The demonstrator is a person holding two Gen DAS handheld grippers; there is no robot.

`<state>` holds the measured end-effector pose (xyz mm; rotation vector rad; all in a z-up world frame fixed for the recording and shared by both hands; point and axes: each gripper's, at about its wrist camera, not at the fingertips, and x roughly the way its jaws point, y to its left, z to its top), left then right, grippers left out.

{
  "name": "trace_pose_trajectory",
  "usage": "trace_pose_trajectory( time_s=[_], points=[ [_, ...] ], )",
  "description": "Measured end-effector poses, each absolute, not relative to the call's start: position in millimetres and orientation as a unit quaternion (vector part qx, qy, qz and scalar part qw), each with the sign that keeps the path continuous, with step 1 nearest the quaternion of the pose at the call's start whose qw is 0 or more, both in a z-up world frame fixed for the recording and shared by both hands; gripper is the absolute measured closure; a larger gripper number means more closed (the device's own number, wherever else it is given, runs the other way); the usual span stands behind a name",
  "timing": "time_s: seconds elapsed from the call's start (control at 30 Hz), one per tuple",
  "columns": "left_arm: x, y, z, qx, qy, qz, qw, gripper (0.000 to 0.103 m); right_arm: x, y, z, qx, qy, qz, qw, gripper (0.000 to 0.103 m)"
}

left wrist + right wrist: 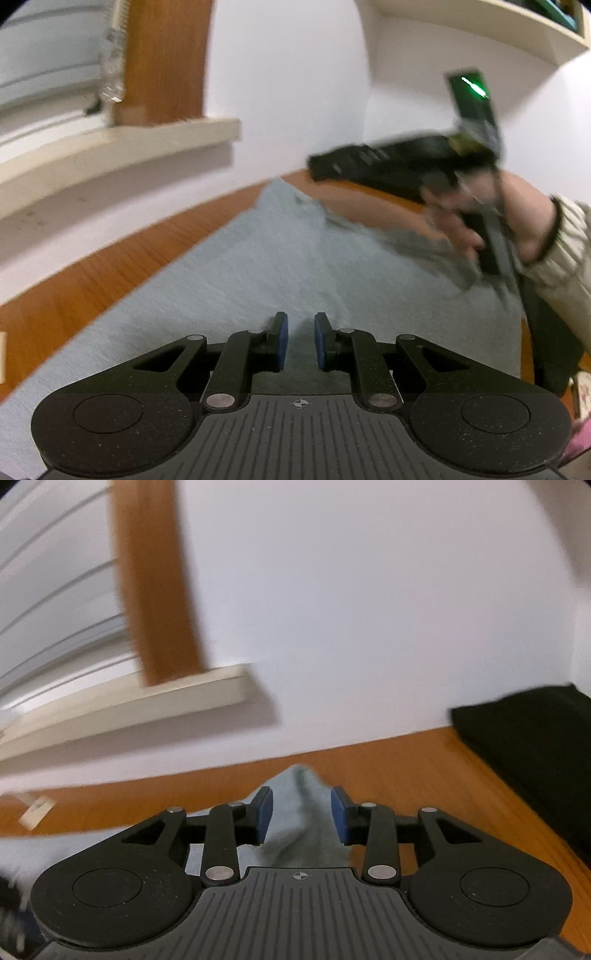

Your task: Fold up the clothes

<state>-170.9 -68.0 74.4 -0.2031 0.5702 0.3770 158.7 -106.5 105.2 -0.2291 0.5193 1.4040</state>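
A light blue-grey garment lies spread on the wooden table. My left gripper hovers just over its near part, jaws a little apart, nothing between the blue pads. In the left wrist view the right gripper shows blurred at the far right, held by a hand above a rumpled fold of the garment. In the right wrist view my right gripper is open over a raised corner of the garment; the cloth lies between the pads without being pinched.
A white wall and a cream window sill stand behind the table. A black folded item lies at the table's far right. A small pale block sits on the wood at left. A shelf hangs top right.
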Motion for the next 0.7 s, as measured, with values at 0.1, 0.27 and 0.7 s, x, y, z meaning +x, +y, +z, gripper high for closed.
trace_pose_trajectory(
  time_s=[0.1, 0.27, 0.7],
  points=[
    [-188, -56, 85, -0.103, 0.270, 0.220, 0.932, 0.073, 127, -112, 97, -0.141, 0.224, 0.684, 0.680, 0.067],
    [-224, -32, 87, -0.114, 0.277, 0.285, 0.911, 0.057, 83, -110, 82, -0.203, 0.200, 0.724, 0.628, 0.066],
    [-365, -21, 110, -0.137, 0.245, 0.388, 0.878, 0.033, 76, -114, 73, -0.237, 0.188, 0.726, 0.617, 0.045]
  ],
)
